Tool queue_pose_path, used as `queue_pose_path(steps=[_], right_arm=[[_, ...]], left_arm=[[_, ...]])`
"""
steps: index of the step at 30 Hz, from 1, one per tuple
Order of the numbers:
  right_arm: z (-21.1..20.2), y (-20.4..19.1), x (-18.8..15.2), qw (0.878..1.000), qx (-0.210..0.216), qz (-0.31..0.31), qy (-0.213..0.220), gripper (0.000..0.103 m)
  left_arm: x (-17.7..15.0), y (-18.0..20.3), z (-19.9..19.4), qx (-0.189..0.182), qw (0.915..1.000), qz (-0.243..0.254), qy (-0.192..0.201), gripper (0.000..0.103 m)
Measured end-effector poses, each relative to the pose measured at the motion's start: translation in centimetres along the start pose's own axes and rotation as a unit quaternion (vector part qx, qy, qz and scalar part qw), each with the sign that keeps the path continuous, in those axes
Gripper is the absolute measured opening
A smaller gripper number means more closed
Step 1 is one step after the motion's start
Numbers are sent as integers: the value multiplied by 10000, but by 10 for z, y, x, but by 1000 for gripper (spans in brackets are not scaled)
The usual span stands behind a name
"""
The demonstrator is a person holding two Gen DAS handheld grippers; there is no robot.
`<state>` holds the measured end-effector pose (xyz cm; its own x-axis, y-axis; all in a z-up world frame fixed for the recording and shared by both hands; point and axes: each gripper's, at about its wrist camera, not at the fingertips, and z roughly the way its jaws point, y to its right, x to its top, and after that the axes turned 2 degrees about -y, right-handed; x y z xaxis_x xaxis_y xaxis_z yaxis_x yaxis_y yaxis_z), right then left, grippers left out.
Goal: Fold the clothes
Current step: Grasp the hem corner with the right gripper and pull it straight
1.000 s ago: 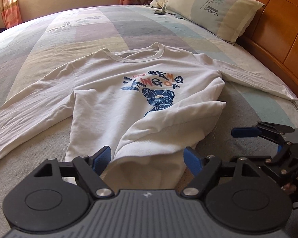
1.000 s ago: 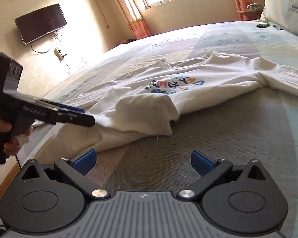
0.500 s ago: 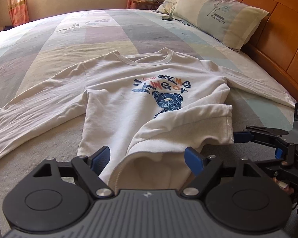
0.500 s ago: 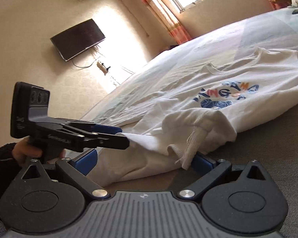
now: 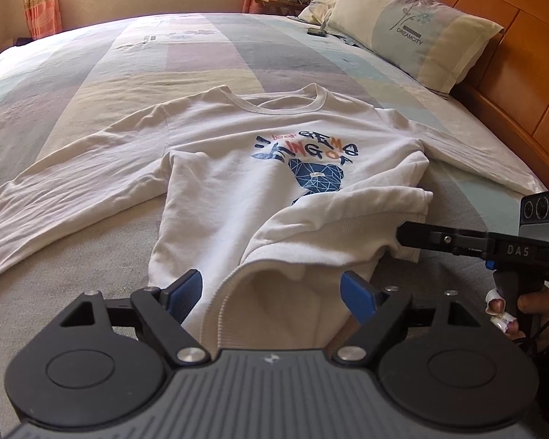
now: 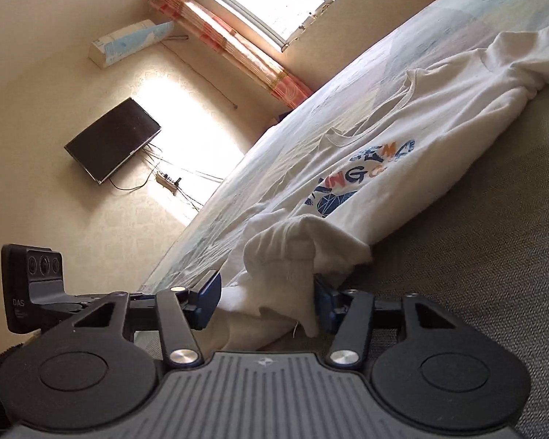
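1. Left sleeve [image 5: 66,186]: stretched flat across the patchwork bedspread [image 5: 208,58], spread out, presumably ready for folding inward.
2. White sweatshirt [image 5: 223,197]: lies front-up on the bed, bear print showing, collar toward the far side; its lower right corner is turned back over the body.
3. Left gripper [image 5: 272,291]: jaws spread wide, straddling the ribbed hem [image 5: 219,314] without pinching it, apparently poised to take hold there.
4. Right gripper [image 6: 267,292]: jaws closing around the bunched hem corner [image 6: 292,256], cloth between them; a firm grip cannot yet be confirmed.
5. Pillow [image 5: 410,25]: propped against the wooden headboard [image 5: 530,73], clear of the work.
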<state>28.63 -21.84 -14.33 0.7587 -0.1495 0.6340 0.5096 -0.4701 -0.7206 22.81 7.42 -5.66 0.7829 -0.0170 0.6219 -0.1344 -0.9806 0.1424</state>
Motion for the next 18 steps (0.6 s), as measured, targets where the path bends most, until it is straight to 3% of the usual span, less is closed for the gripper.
queue_pose_path(steps=[2,3,10,18], right_arm=[[9,-1,1,9996,-240,-33,-139,35],[13,-1,1,9990,-406,-23,-210,11],[-13,-31,-2,9969,-688,-282,-256,9],[-103,-70,-18,9938,-1023,-333,-274,9]], left_arm=[[0,1,-3,0,10000,-2,40,83],[0,2,-5,-1,10000,2,53,83],[-6,8,-21,-14,9999,96,99,83],[-18,25,-32,-128,9994,320,61,83]])
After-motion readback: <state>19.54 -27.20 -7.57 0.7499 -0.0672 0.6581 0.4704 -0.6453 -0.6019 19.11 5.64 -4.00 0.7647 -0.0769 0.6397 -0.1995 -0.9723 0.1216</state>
